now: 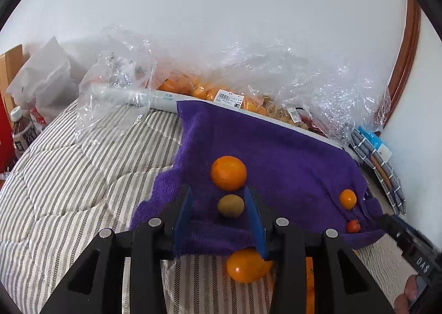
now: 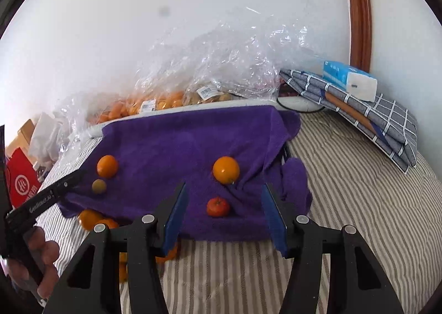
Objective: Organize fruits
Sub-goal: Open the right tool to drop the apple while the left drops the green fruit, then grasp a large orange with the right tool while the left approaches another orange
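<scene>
Between the blue pads of the left gripper (image 1: 219, 210) lies a small greenish-brown kiwi (image 1: 230, 205); the jaws are spread, with a clear gap on each side of the fruit, so nothing is pinched. Just beyond the kiwi, nearly touching it, sits a large orange (image 1: 228, 173). Both rest on a purple towel (image 1: 276, 148) draped over a raised surface on a striped quilt (image 1: 83, 175). Below the towel's front edge, close under the left gripper's right pad, another orange (image 1: 246, 265) lies on the quilt.

Over the towel's right part the right gripper (image 2: 225, 210) hangs with its jaws wide apart and holding nothing. A small reddish tangerine (image 2: 218, 207) sits on the towel between its two pads, touching neither. Farther out lies a round orange (image 2: 226, 170), near a fold of the cloth.

In the right wrist view the left gripper's black body comes in from the left edge, with the person's hand (image 2: 41, 258) wrapped around it.

Behind the towel, clear plastic bags (image 2: 221, 65) of oranges and other produce are heaped along the white wall (image 1: 221, 10). A folded checked cloth (image 2: 373, 115) with a tissue pack (image 2: 350, 80) on top lies at the far right.
</scene>
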A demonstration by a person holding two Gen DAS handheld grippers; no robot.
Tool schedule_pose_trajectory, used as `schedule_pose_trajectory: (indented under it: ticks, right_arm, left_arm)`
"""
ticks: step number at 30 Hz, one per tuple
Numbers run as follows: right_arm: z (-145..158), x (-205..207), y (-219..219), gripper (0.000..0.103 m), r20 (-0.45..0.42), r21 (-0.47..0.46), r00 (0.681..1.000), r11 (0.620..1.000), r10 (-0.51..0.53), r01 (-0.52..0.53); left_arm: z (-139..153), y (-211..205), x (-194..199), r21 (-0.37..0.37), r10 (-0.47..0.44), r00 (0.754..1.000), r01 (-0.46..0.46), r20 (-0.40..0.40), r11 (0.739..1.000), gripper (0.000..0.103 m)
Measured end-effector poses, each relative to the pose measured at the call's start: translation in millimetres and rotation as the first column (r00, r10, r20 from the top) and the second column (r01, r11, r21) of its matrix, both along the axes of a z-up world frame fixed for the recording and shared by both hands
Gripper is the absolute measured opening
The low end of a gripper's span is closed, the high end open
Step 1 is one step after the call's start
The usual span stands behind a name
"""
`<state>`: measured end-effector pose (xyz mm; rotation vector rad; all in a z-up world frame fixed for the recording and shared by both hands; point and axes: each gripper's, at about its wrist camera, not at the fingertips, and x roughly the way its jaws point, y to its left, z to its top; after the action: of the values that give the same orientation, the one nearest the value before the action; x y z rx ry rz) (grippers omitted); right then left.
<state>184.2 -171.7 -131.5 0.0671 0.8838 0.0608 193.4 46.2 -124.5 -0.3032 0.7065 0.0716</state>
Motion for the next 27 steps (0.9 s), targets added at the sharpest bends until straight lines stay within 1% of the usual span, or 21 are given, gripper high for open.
schedule_pose_trajectory:
  ticks: [2, 3, 7, 9, 12, 16, 20, 24, 27]
  right_arm:
    - [1, -8, 5, 0.055, -0.019, -0.010, 1.000, 1.000, 0.015, -0.015]
    - [2, -12, 8, 0.055, -0.026, -0.011, 0.999, 1.000, 0.027, -0.027]
    - [5, -29, 22, 0.055, -0.038, -0.034, 0.997, 0.997, 0.070, -0.071]
    - [5, -35, 29, 0.055, -0.050, -0.044, 0.995, 0.995, 0.092, -0.094]
    - [3, -42, 39, 0.053, -0.066, -0.051, 0.991, 0.992, 0.113, -0.116]
    - [-1, -49, 47, 0.053, -0.078, -0.044, 0.988, 0.990, 0.131, -0.134]
    - [-7, -54, 51, 0.052, -0.075, -0.025, 0.988, 0.990, 0.136, -0.138]
    - [-17, -53, 55, 0.045, -0.107, -0.020, 0.983, 0.988, 0.152, -0.155]
    - [-23, -51, 55, 0.041, -0.116, -0.015, 0.981, 0.987, 0.155, -0.157]
  left_arm:
    - [1, 2, -5, -0.021, -0.007, 1.000, 0.007, 0.006, 1.000, 0.037]
    - [1, 2, -8, -0.013, -0.010, 1.000, 0.010, 0.005, 1.000, 0.037]
    - [4, -1, -22, 0.066, -0.029, 1.000, 0.029, 0.007, 0.997, 0.038]
    - [4, 2, -31, 0.082, -0.047, 0.999, 0.048, -0.013, 0.995, 0.038]
    - [1, 13, -42, 0.072, -0.065, 0.997, 0.069, -0.048, 0.995, 0.038]
    - [-4, 29, -55, 0.057, -0.045, 0.995, 0.050, -0.086, 0.997, 0.038]
    - [-10, 36, -59, 0.052, -0.031, 0.992, 0.038, -0.119, 0.998, 0.038]
    - [-19, 34, -58, 0.030, -0.063, 0.984, 0.069, -0.169, 0.997, 0.038]
    - [-20, 28, -58, 0.054, -0.077, 0.982, 0.087, -0.170, 0.995, 0.038]
